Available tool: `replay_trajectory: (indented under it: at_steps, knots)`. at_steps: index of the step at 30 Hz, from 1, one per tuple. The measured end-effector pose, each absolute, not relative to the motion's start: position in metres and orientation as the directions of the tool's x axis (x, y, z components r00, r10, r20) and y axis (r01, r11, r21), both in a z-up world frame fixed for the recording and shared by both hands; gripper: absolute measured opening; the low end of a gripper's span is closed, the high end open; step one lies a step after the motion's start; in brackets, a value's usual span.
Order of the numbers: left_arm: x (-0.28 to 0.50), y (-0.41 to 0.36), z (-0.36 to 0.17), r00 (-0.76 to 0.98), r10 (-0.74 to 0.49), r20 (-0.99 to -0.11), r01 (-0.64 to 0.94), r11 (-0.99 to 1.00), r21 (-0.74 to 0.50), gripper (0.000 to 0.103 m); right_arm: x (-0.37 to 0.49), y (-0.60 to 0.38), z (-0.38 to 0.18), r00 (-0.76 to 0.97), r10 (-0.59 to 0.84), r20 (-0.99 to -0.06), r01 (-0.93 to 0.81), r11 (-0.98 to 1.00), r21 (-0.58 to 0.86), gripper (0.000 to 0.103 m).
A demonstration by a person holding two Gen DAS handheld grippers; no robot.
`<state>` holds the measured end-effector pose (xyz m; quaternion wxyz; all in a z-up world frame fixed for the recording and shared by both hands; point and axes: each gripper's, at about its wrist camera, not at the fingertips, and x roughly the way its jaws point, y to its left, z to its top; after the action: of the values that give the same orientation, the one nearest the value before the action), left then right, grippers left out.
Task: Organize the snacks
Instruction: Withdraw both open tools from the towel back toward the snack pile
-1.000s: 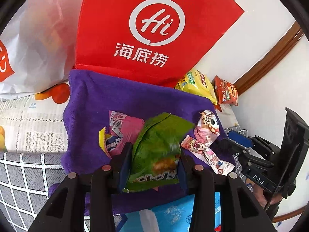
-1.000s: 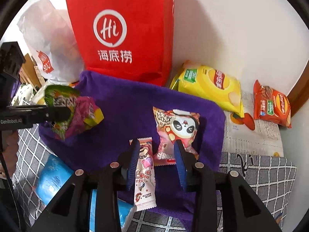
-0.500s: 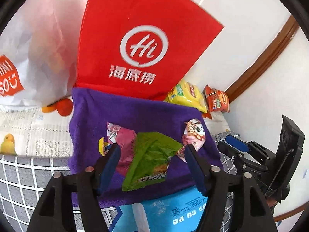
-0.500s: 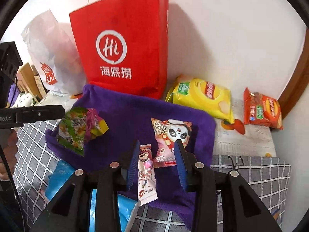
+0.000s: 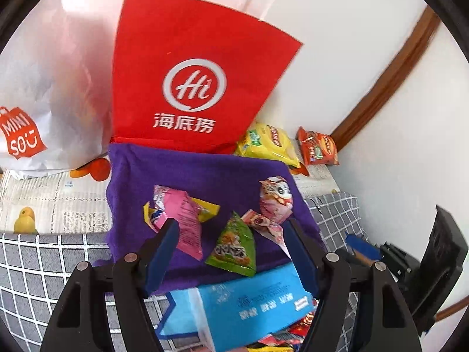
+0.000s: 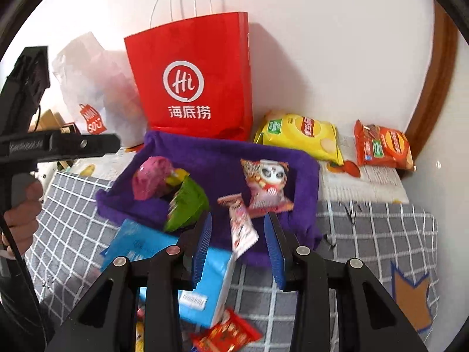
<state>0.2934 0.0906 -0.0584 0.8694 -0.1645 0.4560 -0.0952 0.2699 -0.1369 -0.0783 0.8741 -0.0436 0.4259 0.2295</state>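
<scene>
The left claw (image 5: 231, 249) has let go of the green snack packet (image 5: 233, 246), which now lies near the front edge of the purple towel (image 5: 205, 173), so that item looks placed. This claw gapes wide and empty; the right claw (image 6: 239, 252) hangs open over the strip candy packet (image 6: 240, 224), touching nothing

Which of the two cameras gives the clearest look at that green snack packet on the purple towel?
The left wrist view: the green packet lies sharp, label showing, between the open left gripper fingers. The right wrist view shows it blurred at an angle.
</scene>
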Motion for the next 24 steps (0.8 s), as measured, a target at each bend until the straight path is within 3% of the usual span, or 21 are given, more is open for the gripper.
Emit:
replay_trajectory:
  at_steps: [7,14,24]
  knots:
    - [0.261,0.076,-0.043,0.559,-0.307,-0.770,0.049,0.940,-0.339,0.071,0.232,-0.146,-0.087,0.520,0.312,-0.795,-0.418,0.905,0.082,0.037]
    - [0.219,0.079,-0.057,0.534,-0.275,-0.799,0.046,0.954,-0.298,0.071,0.203,-0.159,-0.123,0.445,0.315,-0.838,-0.374,0.916,0.146,0.037]
    - [0.184,0.089,-0.090,0.484,-0.289,-0.826,-0.001,0.944,-0.331,0.071,0.167,-0.170,-0.159,0.356,0.354,-0.865,-0.320,0.916,0.243,0.038]
